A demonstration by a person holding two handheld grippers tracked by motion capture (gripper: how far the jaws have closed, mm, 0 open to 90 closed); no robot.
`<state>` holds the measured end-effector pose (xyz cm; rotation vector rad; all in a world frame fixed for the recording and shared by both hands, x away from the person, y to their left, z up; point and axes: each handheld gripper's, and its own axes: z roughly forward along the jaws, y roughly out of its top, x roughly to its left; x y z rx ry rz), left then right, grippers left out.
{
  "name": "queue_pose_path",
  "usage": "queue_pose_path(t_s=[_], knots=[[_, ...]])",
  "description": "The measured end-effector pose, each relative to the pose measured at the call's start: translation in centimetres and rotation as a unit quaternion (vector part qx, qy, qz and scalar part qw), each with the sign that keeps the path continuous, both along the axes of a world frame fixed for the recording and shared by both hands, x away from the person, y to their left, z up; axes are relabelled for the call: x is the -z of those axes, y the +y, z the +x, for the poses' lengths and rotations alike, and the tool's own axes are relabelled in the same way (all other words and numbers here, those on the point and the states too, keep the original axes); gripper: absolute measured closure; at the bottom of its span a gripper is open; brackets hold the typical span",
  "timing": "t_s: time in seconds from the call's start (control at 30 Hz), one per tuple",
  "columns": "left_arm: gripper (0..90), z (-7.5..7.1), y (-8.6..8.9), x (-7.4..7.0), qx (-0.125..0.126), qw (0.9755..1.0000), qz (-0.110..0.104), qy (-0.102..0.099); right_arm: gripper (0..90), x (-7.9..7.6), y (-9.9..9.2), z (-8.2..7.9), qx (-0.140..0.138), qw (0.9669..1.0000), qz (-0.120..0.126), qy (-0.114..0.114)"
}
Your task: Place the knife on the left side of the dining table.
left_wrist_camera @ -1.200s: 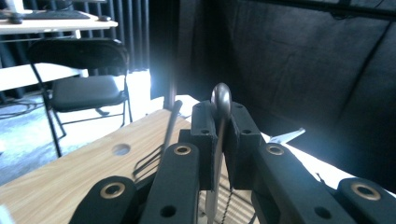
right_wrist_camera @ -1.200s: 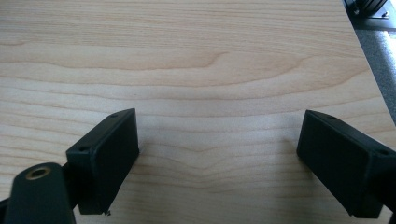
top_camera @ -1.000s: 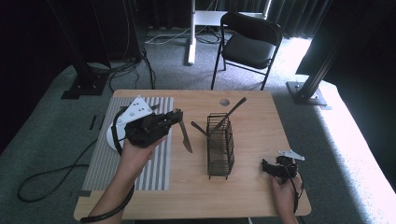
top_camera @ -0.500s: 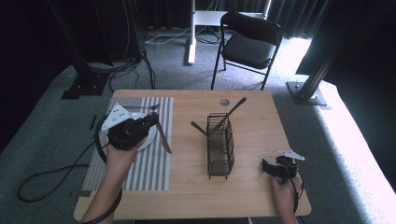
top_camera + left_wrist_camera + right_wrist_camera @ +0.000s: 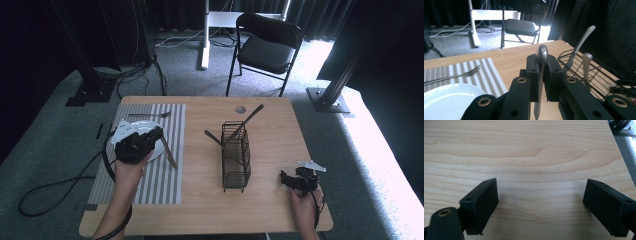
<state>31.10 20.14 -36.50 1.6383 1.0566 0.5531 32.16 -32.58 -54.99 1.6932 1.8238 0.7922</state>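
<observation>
Fingers (image 5: 534, 72) of matte black clamp a slim, smooth steel knife (image 5: 541, 75).

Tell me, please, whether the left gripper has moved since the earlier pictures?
Yes. The left gripper, shut on a knife, has gone left, away from the wire rack, to the plate on the striped placemat.

A light wooden table (image 5: 280, 150) is seen on grey carpet, a round grommet (image 5: 240, 109) set near its far edge. A grey-and-white striped placemat (image 5: 150, 185) is laid over its left part, with a white plate (image 5: 142, 129) and a fork (image 5: 149, 115) placed on the mat. A black wire cutlery basket (image 5: 236, 156) is stood near the middle.
</observation>
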Motion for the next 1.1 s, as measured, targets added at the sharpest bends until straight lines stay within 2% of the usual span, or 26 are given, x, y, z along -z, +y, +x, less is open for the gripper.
queue_pose_path(t_s=[0.13, 0.23, 0.33, 0.53, 0.83, 1.1], knots=[[83.7, 0.4, 0.2, 1.3, -0.015, 0.9999, 0.005, 0.006, 12.1, 0.0, 0.0, 0.0, 0.0, 1.0, 0.0, 0.0], [83.7, 0.7, 0.4, 2.3, -0.016, 0.9996, -0.011, 0.018, 12.1, 0.0, 0.0, 0.0, 0.0, 1.0, 0.0, -0.001], [83.7, 0.9, 0.3, 3.0, -0.023, 0.9995, -0.008, 0.022, 12.1, 0.0, 0.0, 0.0, 0.0, 1.0, 0.0, -0.001], [83.6, 0.7, 0.5, 3.1, -0.026, 0.9994, -0.012, 0.021, 12.1, 0.0, 0.0, 0.0, 0.0, 1.0, 0.0, 0.0], [82.9, -0.6, 1.3, 3.2, -0.03, 0.9992, -0.014, 0.023, 12.1, 0.0, 0.0, 0.0, 0.0, 1.0, 0.0, -0.001], [80.6, -1.1, 3.0, 3.6, -0.064, 0.9974, -0.023, 0.024, 12.1, 0.0, 0.0, 0.0, 0.0, 1.0, 0.0, 0.0]])
